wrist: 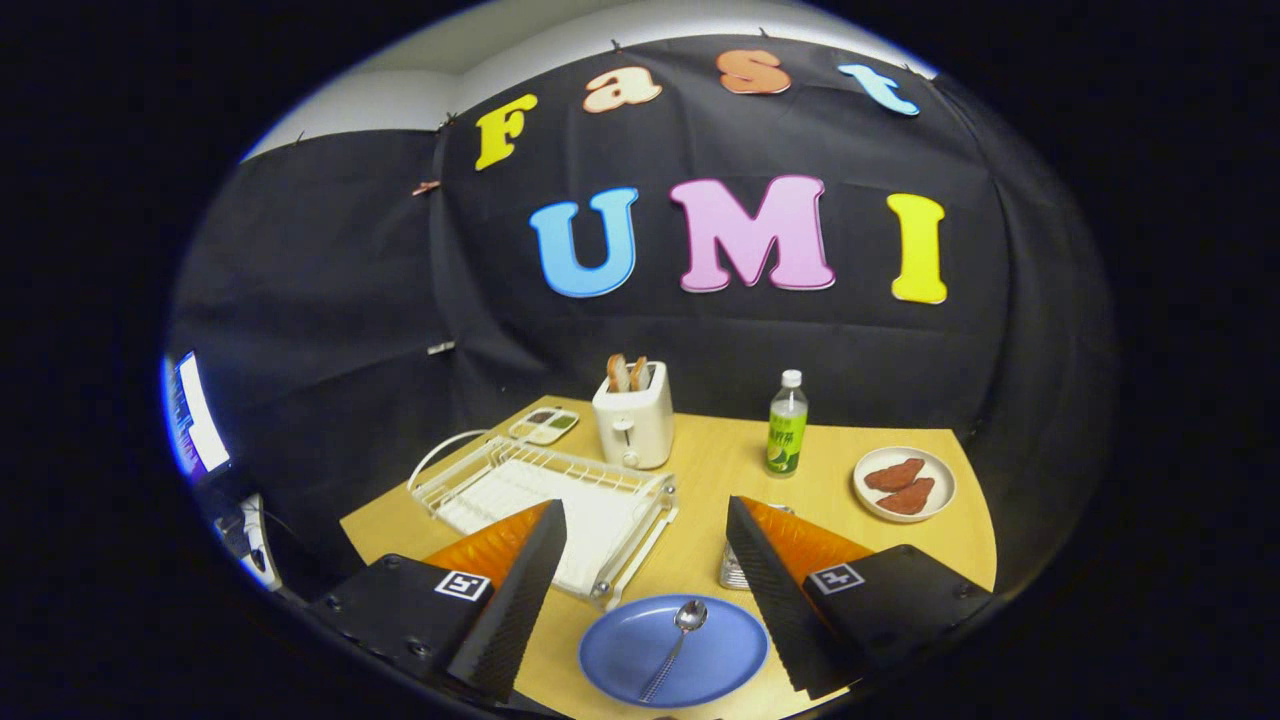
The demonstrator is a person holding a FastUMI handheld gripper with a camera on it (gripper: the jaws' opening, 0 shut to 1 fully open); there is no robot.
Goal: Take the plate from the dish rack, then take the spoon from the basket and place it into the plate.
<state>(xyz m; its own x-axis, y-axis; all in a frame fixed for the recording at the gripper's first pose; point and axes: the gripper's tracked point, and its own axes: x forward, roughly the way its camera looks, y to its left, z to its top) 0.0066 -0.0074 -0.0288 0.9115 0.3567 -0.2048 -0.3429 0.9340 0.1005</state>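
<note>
Spoon lying in blue plate, tool spread wide above, holding nothing

The gripper is hovering high and angled downward, its 2 fingers spreading wide apart. Both fingers are hanging free, pressing on nothing and gripping nothing, with the gap between them standing fully open as they are pointing forward.

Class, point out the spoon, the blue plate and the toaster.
spoon [690, 614], gripper view, on its bowl.
blue plate [620, 650], gripper view, on bare surface beside the spoon.
toaster [640, 425], gripper view, on its front.
</note>
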